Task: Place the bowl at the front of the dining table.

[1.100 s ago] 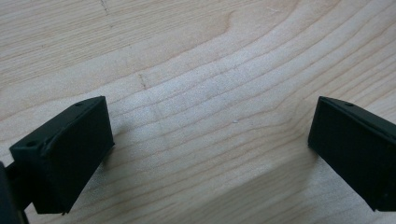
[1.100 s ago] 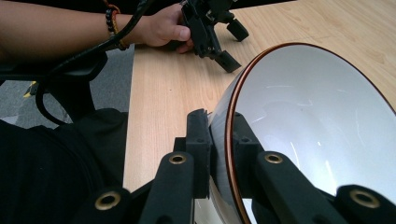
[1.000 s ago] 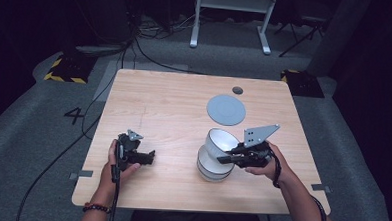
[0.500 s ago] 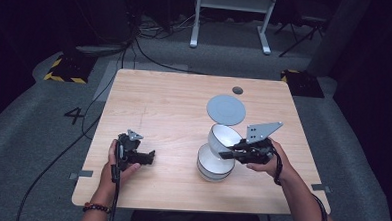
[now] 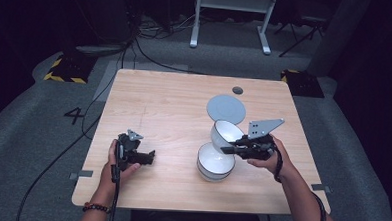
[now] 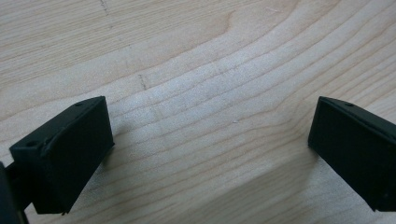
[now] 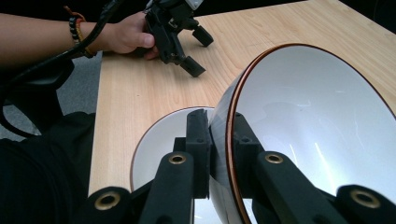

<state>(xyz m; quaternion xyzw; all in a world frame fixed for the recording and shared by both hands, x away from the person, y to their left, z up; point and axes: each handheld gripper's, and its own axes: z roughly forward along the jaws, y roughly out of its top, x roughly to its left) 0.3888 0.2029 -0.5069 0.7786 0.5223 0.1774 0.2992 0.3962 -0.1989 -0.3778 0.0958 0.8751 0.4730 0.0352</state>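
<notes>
White bowl point(image 7: 308, 126) with brown rim pinched by right gripper point(image 5: 231, 148): jaws clamp bowl wall, one inside, one outside. Bowl tilted on edge, lifted above second white bowl point(image 5: 215, 163), which sits on wooden counter point(image 5: 174, 104). Grey disc point(image 5: 226, 108) lies flat beyond both bowls, near counter's far edge. Left gripper point(image 5: 149, 157) rests low on counter, well apart from bowls, jaws spread wide, nothing between them but bare wood.

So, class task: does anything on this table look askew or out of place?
One thing: the upper white bowl is tipped on its side, held by its rim in the right hand-held gripper above the other bowl. That bowl and the grey plate sit flat. Nothing looks spilled or broken.
</notes>
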